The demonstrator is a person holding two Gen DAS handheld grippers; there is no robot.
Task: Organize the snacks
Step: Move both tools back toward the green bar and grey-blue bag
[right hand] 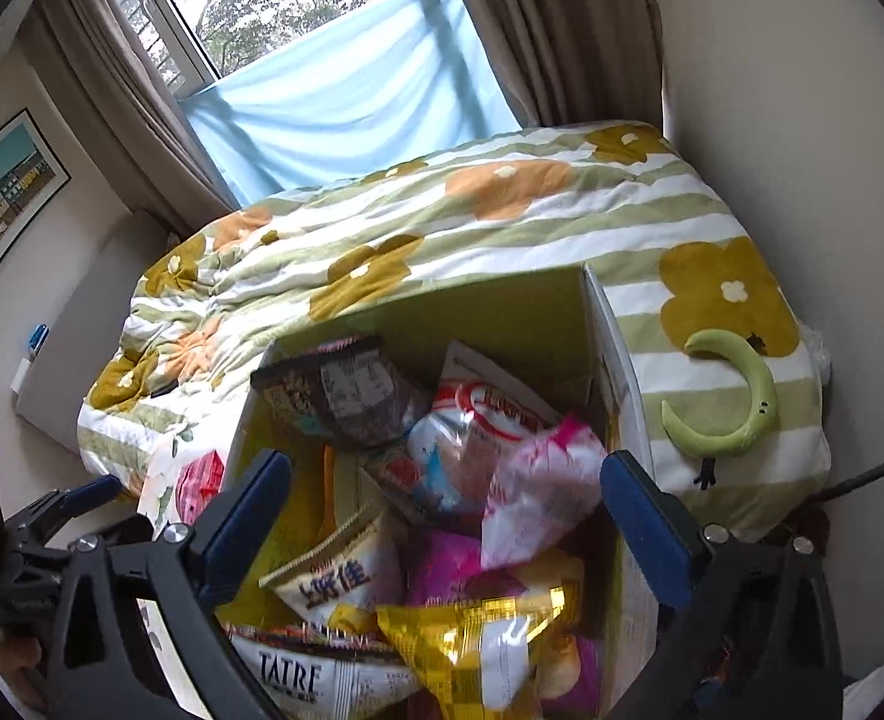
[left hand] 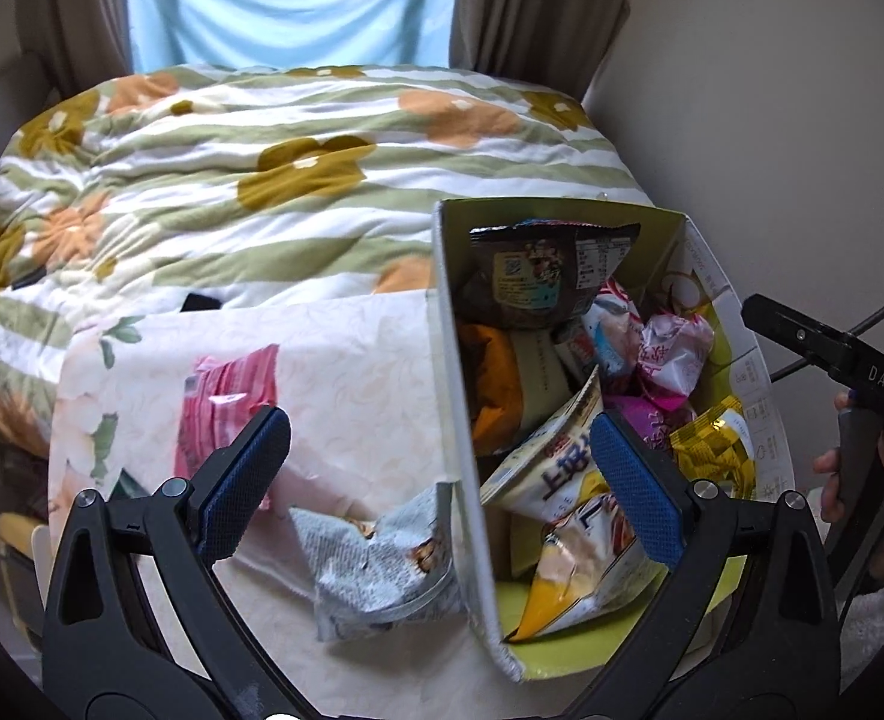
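An open cardboard box (left hand: 451,324), green inside, holds several snack packets: a dark one (left hand: 550,276), a pink-white one (left hand: 673,354) and a gold one (left hand: 712,444). My left gripper (left hand: 442,480) is open and straddles the box's left wall, with nothing pinched. Just outside that wall, a grey-blue packet (left hand: 376,570) and a pink packet (left hand: 226,402) lie on a cream cloth (left hand: 352,360). My right gripper (right hand: 448,498) stands wide open over the box (right hand: 502,312). A blurred pink-white packet (right hand: 538,492) lies between its fingers, and neither pad touches it. A gold packet (right hand: 484,642) sits below.
The box stands at the near edge of a bed with a green-striped flower quilt (left hand: 232,180). A green crescent cushion (right hand: 736,396) lies right of the box. A wall runs close on the right, and curtains and a window are behind. A hand (left hand: 844,480) holds the right gripper.
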